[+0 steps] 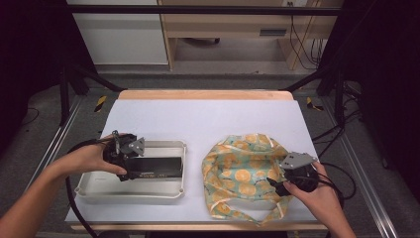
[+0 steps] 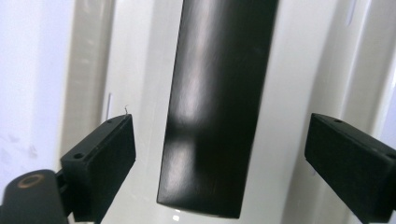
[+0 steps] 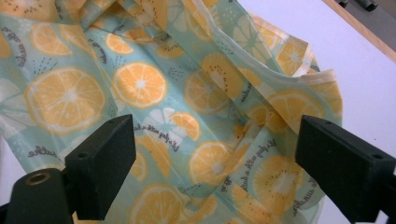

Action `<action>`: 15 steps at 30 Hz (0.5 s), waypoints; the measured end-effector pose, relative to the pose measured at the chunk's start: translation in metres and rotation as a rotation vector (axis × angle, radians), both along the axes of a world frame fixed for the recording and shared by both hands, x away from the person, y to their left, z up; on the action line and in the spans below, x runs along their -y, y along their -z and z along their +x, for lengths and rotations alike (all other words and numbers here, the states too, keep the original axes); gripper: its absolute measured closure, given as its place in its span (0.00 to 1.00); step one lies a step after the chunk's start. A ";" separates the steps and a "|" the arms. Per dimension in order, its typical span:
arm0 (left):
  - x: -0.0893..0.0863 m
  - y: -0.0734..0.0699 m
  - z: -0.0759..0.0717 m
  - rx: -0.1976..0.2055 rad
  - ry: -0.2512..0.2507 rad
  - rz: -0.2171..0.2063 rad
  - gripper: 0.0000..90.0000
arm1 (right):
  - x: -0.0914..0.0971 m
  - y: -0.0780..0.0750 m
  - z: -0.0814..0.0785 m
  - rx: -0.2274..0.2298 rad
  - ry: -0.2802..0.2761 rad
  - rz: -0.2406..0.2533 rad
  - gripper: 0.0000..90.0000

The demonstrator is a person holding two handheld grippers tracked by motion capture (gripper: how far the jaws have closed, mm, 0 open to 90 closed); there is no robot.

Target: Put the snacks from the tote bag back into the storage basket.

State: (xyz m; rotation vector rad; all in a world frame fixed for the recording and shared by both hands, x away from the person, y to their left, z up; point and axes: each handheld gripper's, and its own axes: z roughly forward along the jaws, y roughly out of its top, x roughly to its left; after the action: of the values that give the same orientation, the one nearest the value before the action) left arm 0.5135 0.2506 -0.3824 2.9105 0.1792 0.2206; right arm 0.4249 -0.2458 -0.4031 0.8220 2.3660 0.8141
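Grippers worked either side of a white tray (image 1: pixel 148 194) on a pale-covered table (image 1: pixel 198 119). The left gripper (image 2: pixel 219 154) hovered over the tray with jaws spread wide, a long black box (image 2: pixel 217 107) lying in the tray between them, untouched by either pad. Just right of the tray lay a crumpled orange-print cloth bag (image 1: pixel 242 173); the right gripper (image 3: pixel 215 168) stood at the bag's far side from the tray, jaws apart above the fabric, gripping nothing.
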 end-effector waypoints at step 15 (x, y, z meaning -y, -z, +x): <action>0.031 -0.034 -0.021 0.108 -0.140 -0.210 0.08 | 0.005 -0.021 -0.001 0.063 0.040 0.062 0.13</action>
State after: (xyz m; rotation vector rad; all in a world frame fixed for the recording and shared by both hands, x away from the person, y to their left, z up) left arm 0.4927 0.2191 -0.3483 2.6716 0.3649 0.3577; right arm 0.4242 -0.2507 -0.3818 0.8535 2.2729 0.8876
